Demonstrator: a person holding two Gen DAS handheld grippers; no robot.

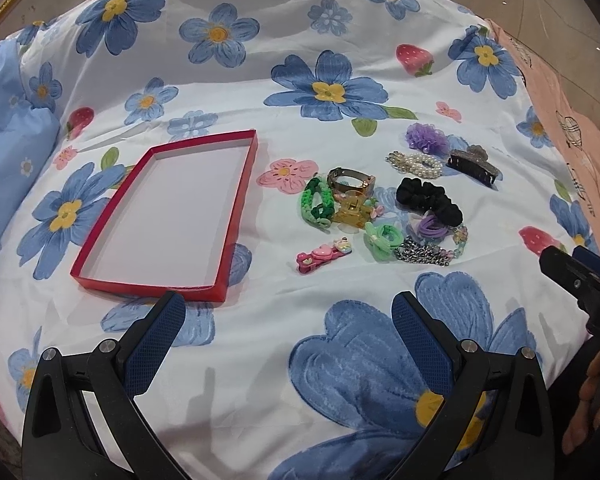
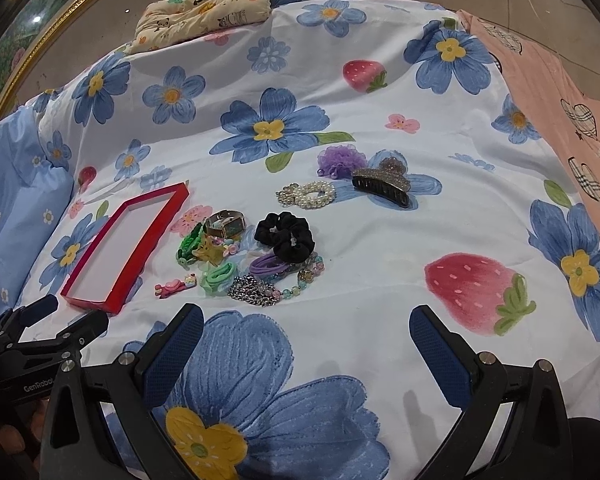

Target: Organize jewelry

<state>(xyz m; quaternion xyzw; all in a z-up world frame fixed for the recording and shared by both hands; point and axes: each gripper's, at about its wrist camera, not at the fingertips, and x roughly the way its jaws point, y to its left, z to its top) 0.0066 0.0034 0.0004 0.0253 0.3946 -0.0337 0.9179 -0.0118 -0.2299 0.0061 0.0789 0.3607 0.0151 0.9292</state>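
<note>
An empty red tray (image 1: 242,184) (image 2: 88,294) lies on the flowered bedsheet. Right of it is a loose pile of accessories: a gold watch (image 1: 350,182) (image 2: 226,224), a green braided band (image 1: 318,204), a black scrunchie (image 1: 430,198) (image 2: 286,236), a pearl bracelet (image 1: 414,164) (image 2: 308,194), a dark claw clip (image 1: 474,164) (image 2: 382,184), a purple flower tie (image 1: 426,136) (image 2: 340,160), a silver chain (image 1: 422,256) (image 2: 254,290) and a pink clip (image 1: 324,256) (image 2: 174,286). My left gripper (image 1: 288,336) is open and empty, near the tray's front corner. My right gripper (image 2: 306,344) is open and empty, in front of the pile.
A patterned cushion (image 2: 204,4) lies at the bed's far edge. A pink cloth (image 2: 572,120) covers the right side, a blue pillow (image 1: 8,152) the left. The right gripper shows at the right edge of the left wrist view (image 1: 580,276); the left gripper shows in the right wrist view (image 2: 40,332).
</note>
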